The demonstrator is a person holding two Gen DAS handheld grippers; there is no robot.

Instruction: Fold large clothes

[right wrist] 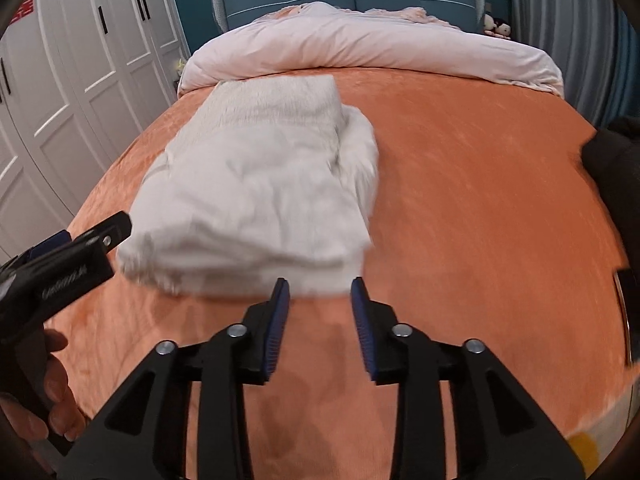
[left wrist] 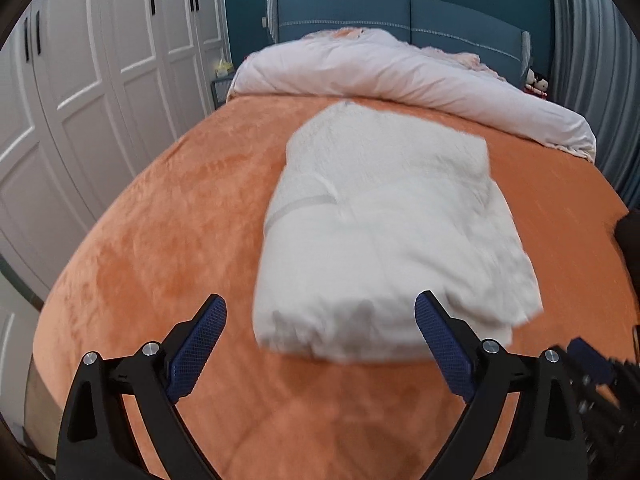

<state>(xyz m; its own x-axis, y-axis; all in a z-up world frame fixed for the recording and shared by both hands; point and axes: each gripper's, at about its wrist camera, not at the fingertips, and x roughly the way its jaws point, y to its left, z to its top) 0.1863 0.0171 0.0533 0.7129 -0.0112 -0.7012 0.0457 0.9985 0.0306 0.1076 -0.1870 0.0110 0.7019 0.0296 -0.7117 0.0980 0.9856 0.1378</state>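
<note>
A white fluffy garment (left wrist: 384, 224) lies folded into a thick rectangular bundle on the orange bed cover (left wrist: 168, 216). It also shows in the right wrist view (right wrist: 260, 192). My left gripper (left wrist: 320, 304) is open and empty, its fingers astride the bundle's near edge, just above it. My right gripper (right wrist: 320, 288) is open and empty at the bundle's near right corner. The left gripper also shows at the left of the right wrist view (right wrist: 76, 248), beside the bundle's near left corner.
A rolled pale pink duvet (left wrist: 400, 76) lies across the head of the bed below a blue headboard (left wrist: 400, 16). White wardrobe doors (left wrist: 80, 100) line the left side. A dark garment (right wrist: 616, 168) lies at the bed's right edge.
</note>
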